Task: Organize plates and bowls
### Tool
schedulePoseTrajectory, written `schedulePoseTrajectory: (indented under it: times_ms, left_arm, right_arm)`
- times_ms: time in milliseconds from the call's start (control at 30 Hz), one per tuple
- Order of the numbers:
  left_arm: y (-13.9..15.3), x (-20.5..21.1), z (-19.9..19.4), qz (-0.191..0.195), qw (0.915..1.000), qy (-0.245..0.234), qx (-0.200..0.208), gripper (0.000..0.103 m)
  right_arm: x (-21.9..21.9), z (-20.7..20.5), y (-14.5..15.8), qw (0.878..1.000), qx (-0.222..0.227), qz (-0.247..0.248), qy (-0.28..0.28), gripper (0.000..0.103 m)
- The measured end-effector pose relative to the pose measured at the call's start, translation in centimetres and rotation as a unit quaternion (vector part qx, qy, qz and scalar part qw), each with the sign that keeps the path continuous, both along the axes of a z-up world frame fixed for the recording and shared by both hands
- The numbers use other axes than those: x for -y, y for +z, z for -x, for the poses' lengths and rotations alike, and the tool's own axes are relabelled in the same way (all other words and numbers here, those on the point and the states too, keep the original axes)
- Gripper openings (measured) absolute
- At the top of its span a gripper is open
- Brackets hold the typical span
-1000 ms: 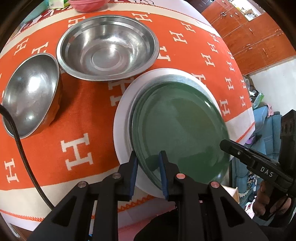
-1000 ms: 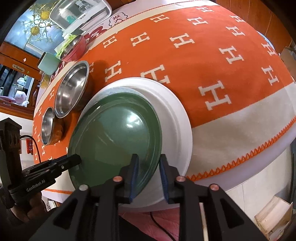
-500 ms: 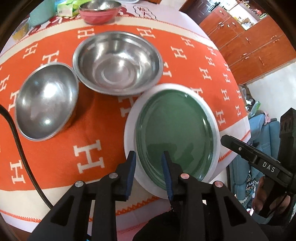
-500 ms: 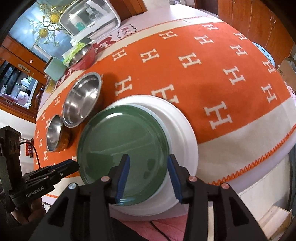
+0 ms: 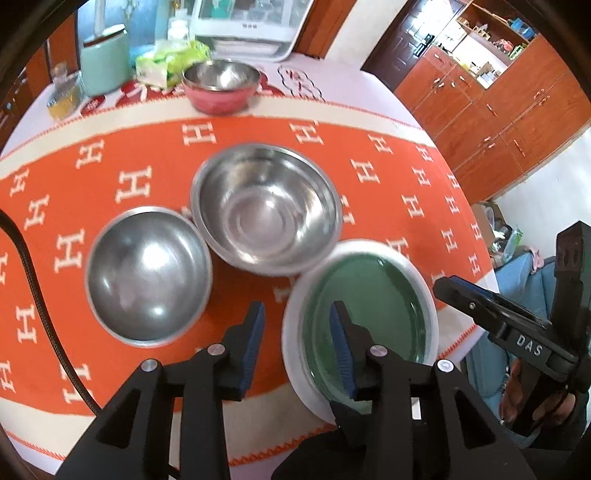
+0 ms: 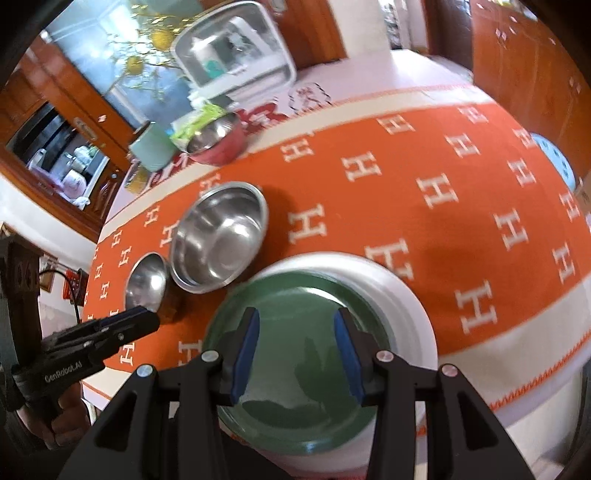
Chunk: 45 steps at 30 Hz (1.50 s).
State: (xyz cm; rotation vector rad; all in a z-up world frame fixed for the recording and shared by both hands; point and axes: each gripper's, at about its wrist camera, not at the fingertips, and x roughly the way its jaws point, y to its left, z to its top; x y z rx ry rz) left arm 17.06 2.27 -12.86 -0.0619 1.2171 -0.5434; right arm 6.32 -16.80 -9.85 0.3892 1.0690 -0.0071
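A green plate (image 5: 373,306) lies flat on a white plate (image 5: 291,332) near the table's front edge; both show in the right wrist view, green plate (image 6: 299,321) on white plate (image 6: 402,295). A large steel bowl (image 5: 266,206) and a smaller steel bowl (image 5: 147,269) stand side by side to the left. My left gripper (image 5: 295,339) is open and empty above the white plate's left rim. My right gripper (image 6: 295,347) is open and empty above the green plate.
A pink bowl with steel lining (image 5: 221,88) stands at the back, with a mint canister (image 5: 103,62), a tissue pack (image 5: 170,62) and a white appliance (image 5: 251,29). An orange H-patterned cloth (image 5: 388,177) covers the round table. Wooden cabinets (image 5: 498,103) stand at the right.
Both grippers let go of the green plate, opened wide and pulled back and up. The green plate now lies flat on the white plate.
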Motion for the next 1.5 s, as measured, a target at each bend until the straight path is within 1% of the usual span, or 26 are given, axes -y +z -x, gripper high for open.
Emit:
schedulePoseTrajectory:
  times_ms: [67, 200, 333, 433, 567, 667, 833, 1000, 1167, 1367, 1500]
  left_arm:
    - [0.3, -0.3, -0.4, 0.001, 0.9999, 0.004, 0.013, 0.037]
    - [1.2, -0.9, -1.3, 0.006, 0.9984, 0.016, 0.054, 0.038]
    - [1.7, -1.3, -2.3, 0.009, 0.9952, 0.02, 0.095, 0.039]
    - [1.6, -1.3, -3.2, 0.003, 0.9935, 0.025, 0.111, 0.039]
    - [0.7, -1.5, -4.9, -0.005, 0.9938, 0.033, 0.106, 0.039]
    - [-0.3, -1.7, -6.0, -0.009, 0.994, 0.04, 0.101, 0.039]
    - [-2.1, -1.5, -7.7, -0.015, 0.9957, 0.043, 0.08, 0.039]
    - [-3.7, -1.2, -8.9, -0.013, 0.9974, 0.036, 0.062, 0.038]
    - [-5.1, -1.1, -9.8, -0.017, 0.9982, 0.035, 0.045, 0.038]
    - [-5.3, -0.9, -10.1, -0.031, 0.9976, 0.027, 0.056, 0.038]
    - [-5.5, -1.0, -10.3, -0.026, 0.9974, 0.033, 0.058, 0.037]
  right_arm:
    - [-0.4, -0.4, 0.3, 1.0, 0.013, 0.005, 0.01, 0.042]
    - [-1.4, -1.5, 1.0, 0.999, 0.039, 0.016, 0.034, 0.042]
    - [-2.1, -2.7, 1.1, 0.997, 0.047, 0.025, 0.052, 0.042]
    - [-2.6, -3.5, 1.2, 0.996, 0.058, 0.02, 0.064, 0.042]
    - [-3.0, -4.7, 1.0, 0.995, 0.065, 0.026, 0.075, 0.042]
    - [-3.4, -5.7, 0.3, 0.994, 0.056, 0.038, 0.08, 0.042]
    - [-4.1, -7.0, -0.8, 0.993, 0.056, 0.06, 0.091, 0.042]
    - [-4.9, -8.3, -2.3, 0.991, 0.045, 0.071, 0.107, 0.042]
    - [-5.0, -9.2, -3.6, 0.99, 0.039, 0.084, 0.106, 0.042]
    - [-5.1, -10.2, -5.3, 0.99, 0.012, 0.091, 0.104, 0.042]
    - [-5.2, -10.5, -5.9, 0.99, 0.004, 0.092, 0.106, 0.042]
